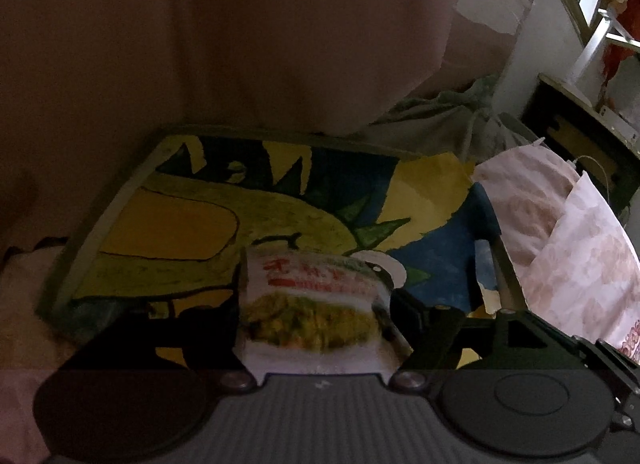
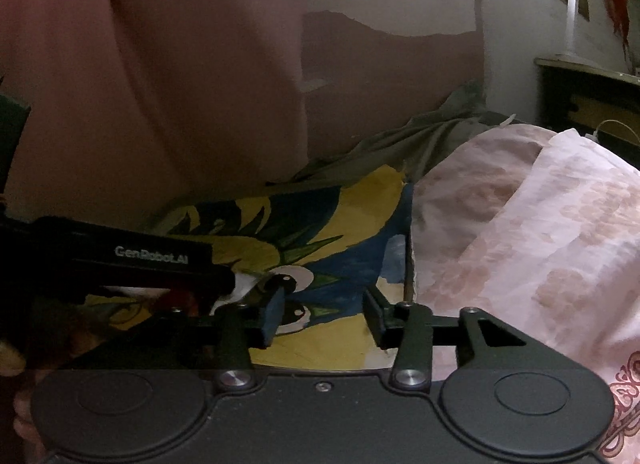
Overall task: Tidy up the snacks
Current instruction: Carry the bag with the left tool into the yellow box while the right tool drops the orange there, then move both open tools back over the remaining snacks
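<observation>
The left wrist view alone shows the snack packet [image 1: 312, 312], lying on the painted board [image 1: 168, 223] between the parted jaws of the left gripper [image 1: 316, 328]; whether the pads press it cannot be told. In the right wrist view the right gripper [image 2: 324, 318] is released, with nothing between its fingers, above the same board. A pink floral quilt [image 2: 520, 248] crowds the board's right edge, and pink cloth [image 1: 200, 31] hangs behind.

I see a glossy plastic snack packet [image 1: 312, 304]; matt painted paper sheet [image 1: 168, 223] — soft floral cloth bedding [image 1: 580, 256].
</observation>
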The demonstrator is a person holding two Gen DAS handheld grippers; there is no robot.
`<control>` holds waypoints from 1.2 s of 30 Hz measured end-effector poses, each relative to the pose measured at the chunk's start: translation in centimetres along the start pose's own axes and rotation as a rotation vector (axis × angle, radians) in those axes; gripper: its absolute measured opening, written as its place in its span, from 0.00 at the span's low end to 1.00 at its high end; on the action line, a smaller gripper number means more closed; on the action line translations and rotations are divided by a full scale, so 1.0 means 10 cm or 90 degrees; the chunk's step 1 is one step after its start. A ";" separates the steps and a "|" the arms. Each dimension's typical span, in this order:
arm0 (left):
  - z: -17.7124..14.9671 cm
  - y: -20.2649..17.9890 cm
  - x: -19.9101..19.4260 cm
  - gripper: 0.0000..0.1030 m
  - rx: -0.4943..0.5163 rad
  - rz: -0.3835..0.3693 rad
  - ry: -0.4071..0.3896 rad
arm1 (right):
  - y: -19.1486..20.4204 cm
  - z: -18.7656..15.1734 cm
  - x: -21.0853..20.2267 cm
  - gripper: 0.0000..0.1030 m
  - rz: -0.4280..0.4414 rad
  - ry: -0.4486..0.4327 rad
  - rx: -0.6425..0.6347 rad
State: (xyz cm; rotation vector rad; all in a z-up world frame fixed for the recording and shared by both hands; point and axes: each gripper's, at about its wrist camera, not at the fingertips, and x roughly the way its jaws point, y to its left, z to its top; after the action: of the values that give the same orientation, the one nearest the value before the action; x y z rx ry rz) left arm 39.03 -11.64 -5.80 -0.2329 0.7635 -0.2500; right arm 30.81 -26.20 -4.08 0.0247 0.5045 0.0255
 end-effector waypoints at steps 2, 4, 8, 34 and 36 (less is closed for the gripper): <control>0.01 0.00 -0.03 0.79 -0.002 0.004 -0.001 | 0.00 0.00 -0.03 0.53 0.001 -0.004 0.001; 0.02 0.00 -0.06 0.83 -0.004 0.007 -0.002 | 0.01 0.01 -0.07 0.59 0.004 -0.010 0.002; 0.03 -0.02 -0.19 0.89 0.006 0.016 -0.021 | 0.00 0.04 -0.15 0.68 0.009 -0.022 0.006; -0.45 -0.15 -1.92 1.00 0.068 0.060 -0.157 | -0.01 -0.02 -1.71 0.99 0.029 -0.140 -0.004; -0.58 -0.13 -2.06 1.00 0.072 0.061 -0.161 | 0.00 -0.07 -1.89 0.99 0.029 -0.148 -0.012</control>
State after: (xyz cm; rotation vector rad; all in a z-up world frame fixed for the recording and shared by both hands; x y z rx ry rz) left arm 20.43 -7.28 3.93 -0.1172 0.5058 -0.1689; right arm 13.96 -26.72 4.43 0.0210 0.2719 0.0707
